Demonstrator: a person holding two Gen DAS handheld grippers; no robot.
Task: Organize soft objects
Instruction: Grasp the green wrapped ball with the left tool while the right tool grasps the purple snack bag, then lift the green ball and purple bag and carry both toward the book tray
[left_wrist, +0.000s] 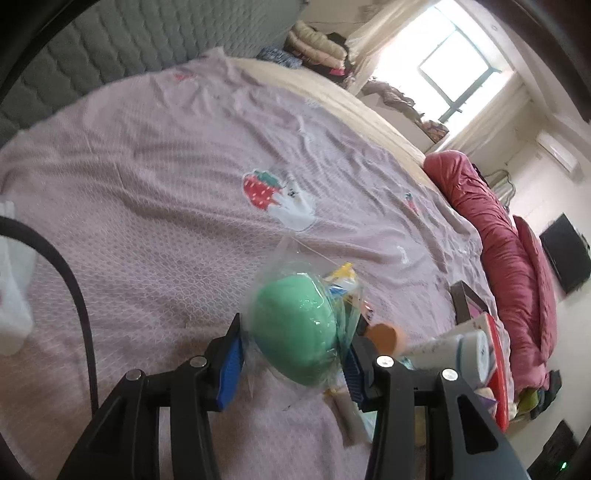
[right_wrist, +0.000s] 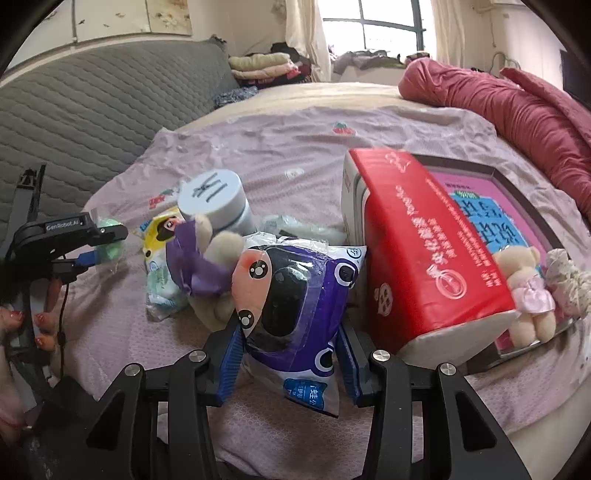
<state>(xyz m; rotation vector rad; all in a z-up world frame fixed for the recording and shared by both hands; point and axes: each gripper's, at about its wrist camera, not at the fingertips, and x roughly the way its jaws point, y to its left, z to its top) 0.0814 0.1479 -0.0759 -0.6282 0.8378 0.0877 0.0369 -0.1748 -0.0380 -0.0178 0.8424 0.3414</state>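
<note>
My left gripper (left_wrist: 293, 363) is shut on a green soft ball in a clear plastic bag (left_wrist: 291, 328) and holds it above the pink bedspread; it also shows in the right wrist view (right_wrist: 101, 245) at the far left. My right gripper (right_wrist: 290, 363) is shut on a purple and white soft pack (right_wrist: 295, 299) with cartoon eyes. A beige plush with a purple cloth (right_wrist: 205, 254) leans on that pack. A small bear in a pink dress (right_wrist: 528, 291) lies on the tray at the right.
A red and white tissue pack (right_wrist: 424, 243) lies across a framed tray with a pink book (right_wrist: 491, 206). A white jar (right_wrist: 218, 201) and a yellow packet (right_wrist: 162, 230) lie behind the plush. A red duvet (right_wrist: 517, 110) runs along the bed's far side. A grey headboard (right_wrist: 85, 110) is at left.
</note>
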